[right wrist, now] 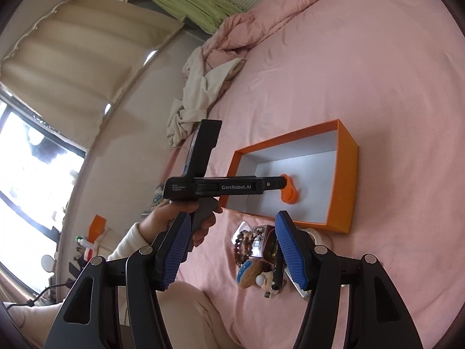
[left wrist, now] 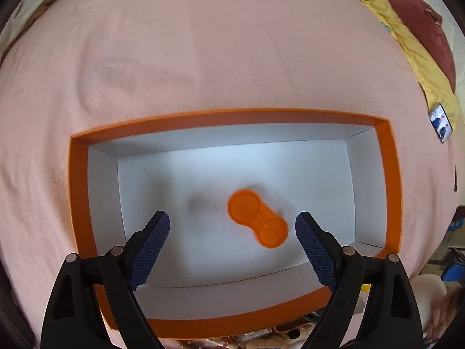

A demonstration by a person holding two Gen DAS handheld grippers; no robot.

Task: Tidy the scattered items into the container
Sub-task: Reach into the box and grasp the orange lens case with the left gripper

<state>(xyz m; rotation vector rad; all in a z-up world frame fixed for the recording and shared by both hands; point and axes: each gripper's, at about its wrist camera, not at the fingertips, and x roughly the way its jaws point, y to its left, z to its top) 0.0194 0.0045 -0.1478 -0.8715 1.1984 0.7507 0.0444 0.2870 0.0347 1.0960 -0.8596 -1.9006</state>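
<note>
An orange box point(left wrist: 78, 174) with a white inside lies on the pink bed; it also shows in the right wrist view point(right wrist: 345, 174). An orange figure-eight case point(left wrist: 257, 222) lies on the box floor, also seen in the right wrist view point(right wrist: 289, 193). My left gripper point(left wrist: 232, 226) is open and empty, hovering over the box just above the case. My right gripper point(right wrist: 232, 232) is open and empty, above a pile of small items point(right wrist: 258, 258) beside the box's near wall: a bead bracelet, a small tin, a walnut-like piece, a black pen-like thing.
A phone point(left wrist: 441, 126) lies on a yellow cloth point(left wrist: 407, 46) at the bed's right edge. A crumpled white garment point(right wrist: 197, 93) and a pink quilt point(right wrist: 261, 20) lie at the bed's far side. The person's hand point(right wrist: 174, 218) holds the left gripper's handle.
</note>
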